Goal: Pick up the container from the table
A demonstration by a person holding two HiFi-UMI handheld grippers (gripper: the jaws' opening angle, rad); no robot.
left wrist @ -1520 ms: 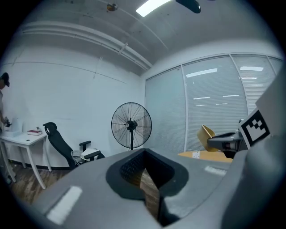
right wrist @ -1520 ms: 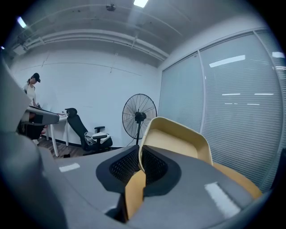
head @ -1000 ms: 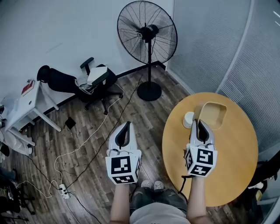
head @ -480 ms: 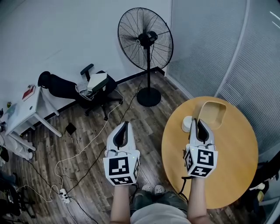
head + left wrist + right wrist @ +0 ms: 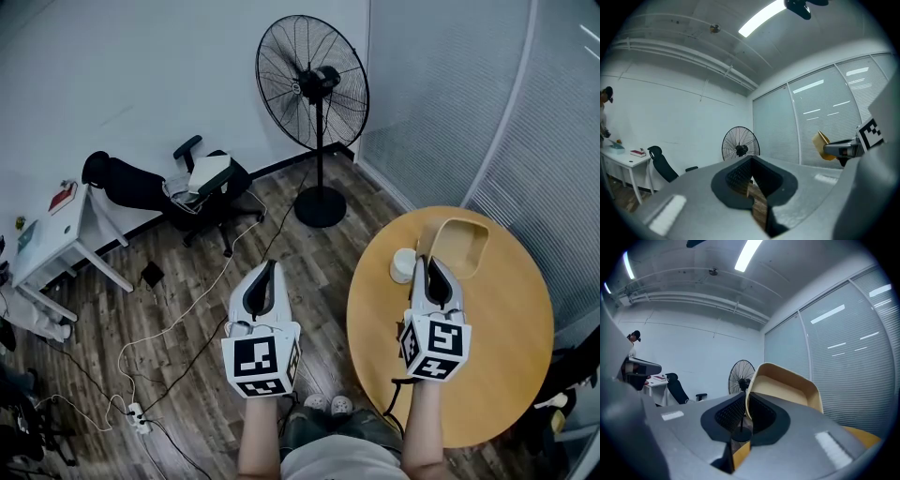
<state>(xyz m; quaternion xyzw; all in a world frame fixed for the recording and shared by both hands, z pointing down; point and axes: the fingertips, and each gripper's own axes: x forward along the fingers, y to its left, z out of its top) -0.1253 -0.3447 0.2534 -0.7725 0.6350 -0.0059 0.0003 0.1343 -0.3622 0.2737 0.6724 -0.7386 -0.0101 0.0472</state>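
Note:
The container [image 5: 461, 246] is a tan, rounded-square tub over the far part of the round wooden table [image 5: 502, 347]. My right gripper [image 5: 433, 269] is shut on its near rim. In the right gripper view the tub [image 5: 787, 386] stands tilted on edge, its wall pinched between the jaws of the right gripper [image 5: 744, 417]. My left gripper [image 5: 264, 277] hangs over the wooden floor left of the table, shut with nothing in it. The left gripper [image 5: 751, 182] view shows only floor through its narrow slit, with the tub [image 5: 820, 140] off to the right.
A small white round object [image 5: 403, 265] sits on the table just left of the right gripper. A standing fan [image 5: 314, 84] is beyond the table's left edge. An office chair [image 5: 202, 183], a white desk [image 5: 56, 230] and cables [image 5: 178, 309] occupy the floor at left. Glass walls with blinds close the right side.
The right gripper has drifted slightly right with the tub still in its jaws. The left gripper has hardly moved.

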